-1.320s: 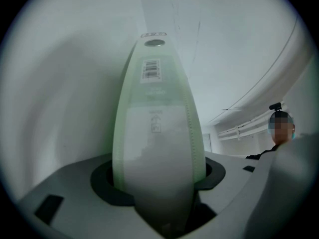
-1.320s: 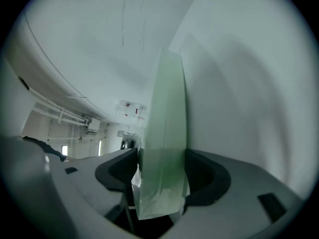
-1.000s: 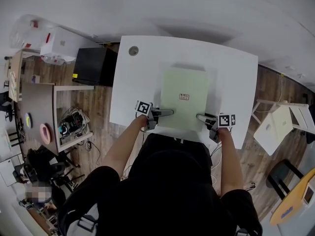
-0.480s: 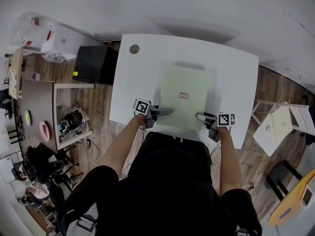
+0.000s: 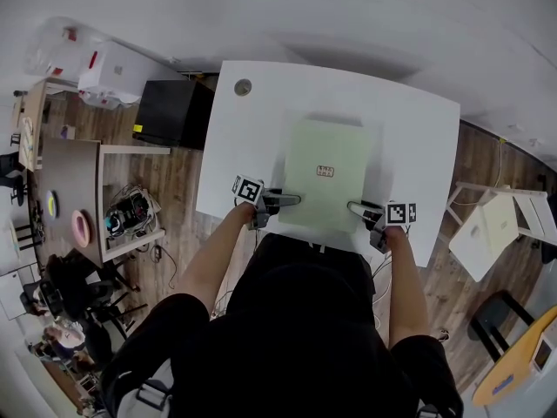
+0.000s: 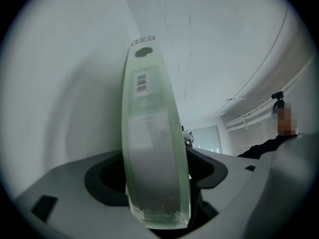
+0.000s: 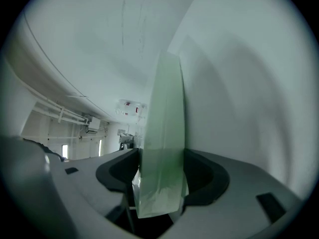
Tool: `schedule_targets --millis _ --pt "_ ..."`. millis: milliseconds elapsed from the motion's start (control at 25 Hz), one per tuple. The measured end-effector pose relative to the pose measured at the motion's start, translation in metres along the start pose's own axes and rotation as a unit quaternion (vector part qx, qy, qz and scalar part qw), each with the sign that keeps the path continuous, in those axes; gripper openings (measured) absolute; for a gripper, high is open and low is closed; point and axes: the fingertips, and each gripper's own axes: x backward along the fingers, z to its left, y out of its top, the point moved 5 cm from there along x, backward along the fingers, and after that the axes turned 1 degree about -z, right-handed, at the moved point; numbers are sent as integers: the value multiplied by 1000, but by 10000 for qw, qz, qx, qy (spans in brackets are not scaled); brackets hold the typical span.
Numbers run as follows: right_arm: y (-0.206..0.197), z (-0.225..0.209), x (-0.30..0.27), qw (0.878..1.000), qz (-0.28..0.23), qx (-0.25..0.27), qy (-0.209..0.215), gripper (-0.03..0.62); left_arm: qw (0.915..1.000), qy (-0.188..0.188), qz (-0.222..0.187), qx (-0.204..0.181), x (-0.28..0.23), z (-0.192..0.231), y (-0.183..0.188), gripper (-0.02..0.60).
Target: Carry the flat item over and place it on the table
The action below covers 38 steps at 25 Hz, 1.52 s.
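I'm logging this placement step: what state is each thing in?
flat green item: lying on the white table, label up.
left gripper: jaws have just been opening, the item's near corner between them.
right gripper: jaws closed on the item's other near corner.

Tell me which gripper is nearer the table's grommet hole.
Left. The left gripper, jaws just opened around the near-left edge of the flat green item, sits on the side of the grommet hole; the right gripper holds the item's near-right edge, farther across the table.
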Motion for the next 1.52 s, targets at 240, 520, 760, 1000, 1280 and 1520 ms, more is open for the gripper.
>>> schedule_targets --millis 240,520,760,1000,1280,1520 --pt "2 2 2 10000 -71 5 -2 299 9995 223 -224 75 5 -1 2 337" --pt "-2 1 2 9998 -175 3 -53 299 9981 300 -502 178 11 2 1 337" --pt "-1 0 4 9998 -168 -21 -71 299 9977 310 -605 26 12 5 3 337" --pt "0 2 2 9997 -172 27 -152 296 9948 505 -870 139 31 6 1 337" --pt "0 1 5 9993 -369 -65 -9 297 9919 891 -875 -214 34 2 2 337" --pt "-1 2 5 9981 -591 -29 -173 298 9890 886 -1159 -248 44 -5 4 337"
